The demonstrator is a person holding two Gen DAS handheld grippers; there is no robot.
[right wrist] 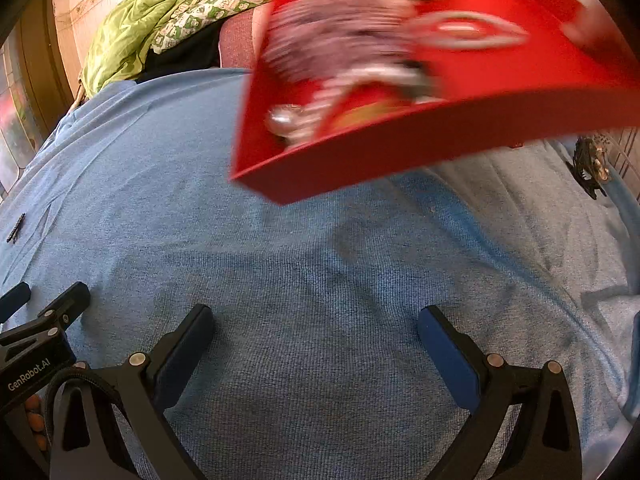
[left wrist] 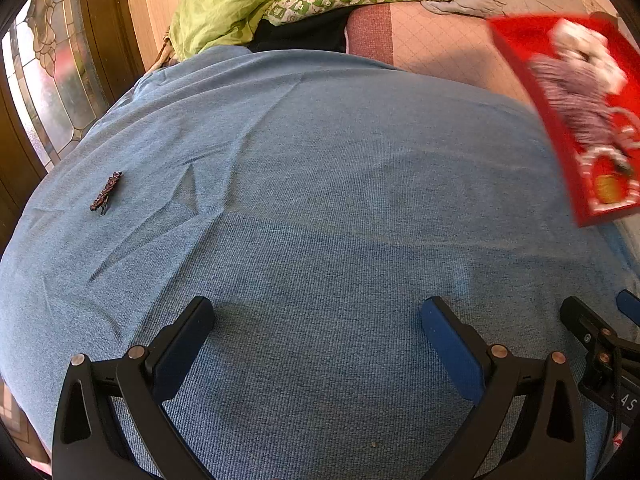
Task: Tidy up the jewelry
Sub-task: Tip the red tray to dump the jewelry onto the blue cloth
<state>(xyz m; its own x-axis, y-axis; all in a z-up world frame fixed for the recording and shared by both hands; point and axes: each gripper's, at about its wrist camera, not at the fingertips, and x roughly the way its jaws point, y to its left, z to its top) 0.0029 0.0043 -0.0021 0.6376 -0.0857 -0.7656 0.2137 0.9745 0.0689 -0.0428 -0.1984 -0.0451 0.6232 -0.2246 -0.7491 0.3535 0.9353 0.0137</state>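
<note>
Right wrist view: red tray (right wrist: 400, 160) of jewelry, blurred, above blue cloth (right wrist: 300, 280). Both tools (left wrist: 318, 332) (right wrist: 316, 336) wide open, empty. Hair clip (left wrist: 106, 191) far left and brooch (right wrist: 590, 166) far right lie loose; sorting seems barely begun.

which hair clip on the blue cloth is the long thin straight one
The dark barrette far left on the blue cloth; the other clip, at the right edge, is a chunky claw shape.

Left gripper (left wrist: 318, 312): black plastic frame, two fingers (left wrist: 182, 344) faced with blue pads, copper-coloured pins at the linkage joints. Right gripper (right wrist: 316, 320): same black build, blue pads, silver pins. Seen from the right wrist, the left unit's housing carries white "GenRobot.AI" lettering (right wrist: 29, 376) above a black ribbed cable.
</note>
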